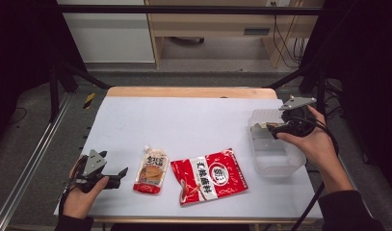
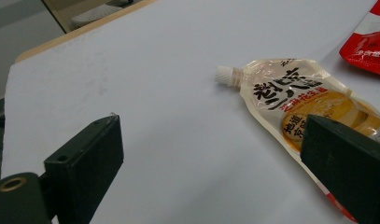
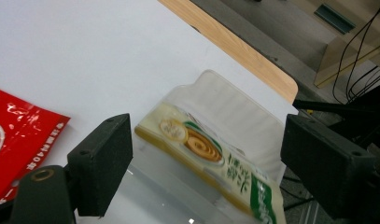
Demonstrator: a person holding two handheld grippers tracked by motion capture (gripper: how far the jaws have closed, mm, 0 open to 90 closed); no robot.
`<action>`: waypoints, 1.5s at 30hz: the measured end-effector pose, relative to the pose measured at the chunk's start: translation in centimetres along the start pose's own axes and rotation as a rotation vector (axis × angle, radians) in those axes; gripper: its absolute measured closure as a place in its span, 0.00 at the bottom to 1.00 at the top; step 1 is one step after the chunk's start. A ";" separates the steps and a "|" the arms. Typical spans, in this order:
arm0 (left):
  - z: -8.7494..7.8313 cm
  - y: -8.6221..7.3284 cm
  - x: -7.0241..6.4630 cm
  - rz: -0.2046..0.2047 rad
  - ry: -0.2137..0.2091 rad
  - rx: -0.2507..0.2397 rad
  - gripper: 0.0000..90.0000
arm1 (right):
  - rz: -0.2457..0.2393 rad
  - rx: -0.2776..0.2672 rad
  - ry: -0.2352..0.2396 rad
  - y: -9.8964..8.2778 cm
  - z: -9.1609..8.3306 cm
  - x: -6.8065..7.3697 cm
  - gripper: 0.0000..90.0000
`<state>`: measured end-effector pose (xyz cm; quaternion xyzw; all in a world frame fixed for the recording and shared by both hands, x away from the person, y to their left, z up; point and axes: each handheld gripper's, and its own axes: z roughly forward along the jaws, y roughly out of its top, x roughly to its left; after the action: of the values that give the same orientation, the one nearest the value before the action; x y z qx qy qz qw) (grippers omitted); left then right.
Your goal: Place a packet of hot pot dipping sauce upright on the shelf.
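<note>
My right gripper (image 1: 271, 130) hovers open over the far end of a clear plastic container (image 1: 276, 155) at the table's right. In the right gripper view its jaws (image 3: 206, 126) stand wide, and a yellow and green packet (image 3: 211, 156) lies below them, leaning in the container (image 3: 225, 95) and touching neither pad. My left gripper (image 1: 117, 177) rests open near the front left edge, empty. Just to its right lies a spouted sauce pouch (image 1: 151, 173), which the left gripper view shows past the open jaws (image 2: 211, 135) with its white cap (image 2: 223, 74) pointing left. A red packet (image 1: 210, 177) lies flat beside the pouch.
A white sheet (image 1: 184, 120) covers the table, with a wooden edge (image 1: 189, 91) at the far side. Black frame posts stand at both far corners. A metal rail runs along the floor at the left. The red packet's corner (image 3: 15, 135) lies left of the container.
</note>
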<state>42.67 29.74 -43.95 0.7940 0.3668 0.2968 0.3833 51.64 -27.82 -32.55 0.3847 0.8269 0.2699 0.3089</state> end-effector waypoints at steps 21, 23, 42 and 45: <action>0.0 0.0 -0.1 0.007 -0.003 0.001 0.06 | -0.089 -0.057 0.098 2.7 -0.4 6.1 0.15; 0.0 0.0 -0.1 0.008 -0.005 -0.001 0.06 | -0.095 -0.060 0.112 2.9 -0.1 6.8 0.15; 0.0 0.2 -0.5 0.032 -0.021 0.009 0.06 | -0.136 -0.058 0.219 4.2 2.8 11.8 0.14; 0.0 0.2 -0.6 0.036 -0.024 0.010 0.06 | -0.139 -0.059 0.238 4.4 3.2 12.5 0.14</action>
<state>42.43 29.21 -43.92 0.8059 0.3494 0.2920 0.3783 49.59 -14.62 -35.46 0.2825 0.8741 0.3157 0.2375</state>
